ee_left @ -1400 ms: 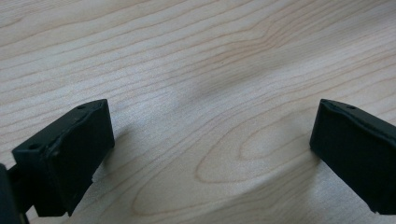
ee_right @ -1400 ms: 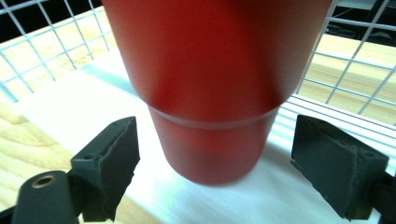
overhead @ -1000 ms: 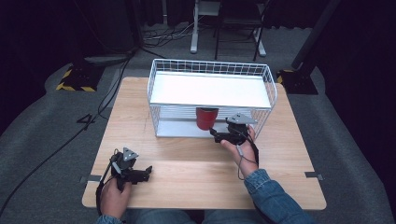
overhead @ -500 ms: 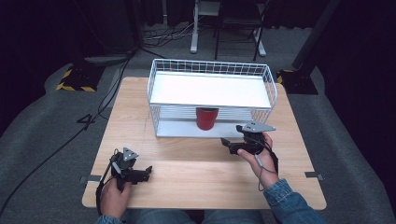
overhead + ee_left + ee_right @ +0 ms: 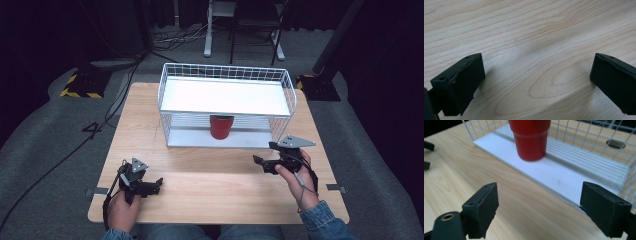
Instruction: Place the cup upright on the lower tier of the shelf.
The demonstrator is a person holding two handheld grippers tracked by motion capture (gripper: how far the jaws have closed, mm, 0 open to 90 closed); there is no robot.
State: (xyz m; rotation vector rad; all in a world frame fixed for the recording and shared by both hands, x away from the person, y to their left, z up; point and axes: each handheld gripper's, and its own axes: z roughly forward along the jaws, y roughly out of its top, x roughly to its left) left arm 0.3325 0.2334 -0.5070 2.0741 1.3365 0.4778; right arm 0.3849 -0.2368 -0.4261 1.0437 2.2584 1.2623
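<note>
A red cup (image 5: 221, 126) stands upright on the lower shelf of a white wire rack (image 5: 225, 96) at the back of the wooden table (image 5: 210, 185). My right gripper (image 5: 264, 154) is held low in front of the rack's right end, open and empty. In the right gripper view the cup (image 5: 530, 138) sits ahead and slightly left on the ribbed white shelf (image 5: 564, 177), well beyond the right gripper (image 5: 539, 202). My left gripper (image 5: 156, 186) rests near the front left of the table. It is the open left gripper (image 5: 536, 72) with bare wood between its jaws.
The rack's upper shelf covers the cup from above, and wire walls enclose its sides and back. A round hole (image 5: 615, 143) in the tabletop shows behind the rack. On the floor lie cables (image 5: 75, 145), a yellow-striped base (image 5: 80, 87) and chair legs (image 5: 240, 45).
My right gripper has drawn back from the cup, moving right and toward the table's front, with its jaws open. The cup stays on the shelf. The left gripper has not moved.
</note>
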